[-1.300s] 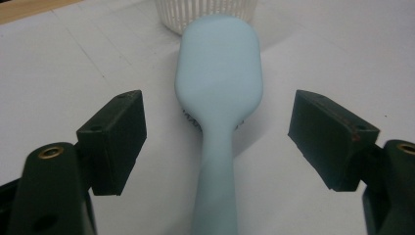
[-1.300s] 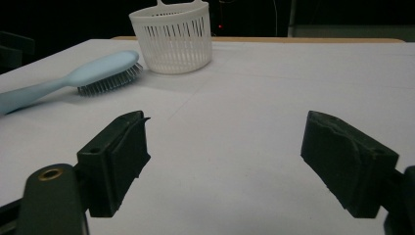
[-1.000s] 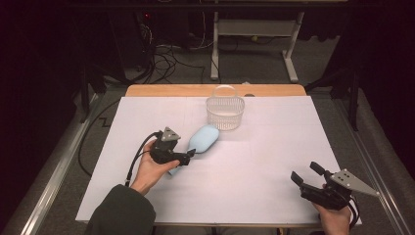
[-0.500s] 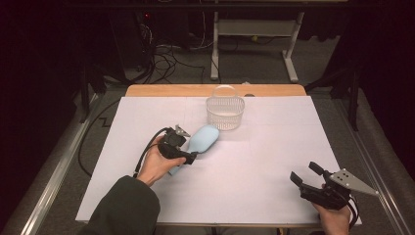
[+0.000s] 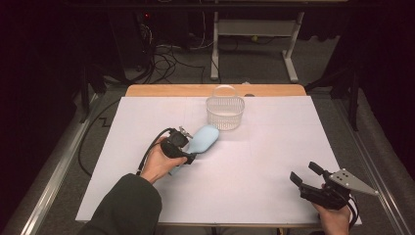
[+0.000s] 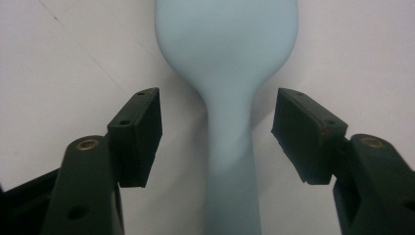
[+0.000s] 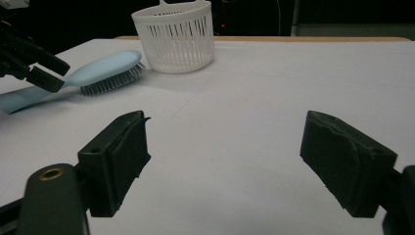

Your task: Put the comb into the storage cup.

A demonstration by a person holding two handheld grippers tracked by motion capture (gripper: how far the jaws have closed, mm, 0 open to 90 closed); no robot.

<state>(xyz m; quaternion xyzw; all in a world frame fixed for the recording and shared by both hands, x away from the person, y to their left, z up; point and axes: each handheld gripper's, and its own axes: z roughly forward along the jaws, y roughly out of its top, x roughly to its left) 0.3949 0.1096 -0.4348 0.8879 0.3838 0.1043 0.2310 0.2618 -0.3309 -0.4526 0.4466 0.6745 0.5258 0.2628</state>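
Hairbrush (image 5: pixel 203 139), one only, pale blue, lies bristles-down on the white sheet a little left of centre in the high view, its head pointing toward the upper right and its handle toward the lower left. In the left gripper view the handle (image 6: pixel 230 161) runs up the middle of the frame between the two black pads (image 6: pixel 139 134), which stand apart on either side of it with a gap showing at each, so the left gripper (image 5: pixel 182 147) is open around the handle and grips nothing.

One white slotted basket (image 5: pixel 225 111) with a thin hoop handle stands upright just beyond the brush head, near the top centre of the sheet.

Two grippers are in play. The right gripper (image 5: pixel 307 176) sits at the lower right of the high view, well apart from the brush, its jaws spread wide and empty; its own view looks across bare sheet toward the brush (image 7: pixel 110 71) and basket (image 7: pixel 175 39) at upper left.

One table (image 5: pixel 147 91) of pale wood carries the white covering (image 5: pixel 264 156). Around it the room is dark, with cables (image 5: pixel 161 54) on the grey floor and a white metal frame (image 5: pixel 254 29) at the top centre.
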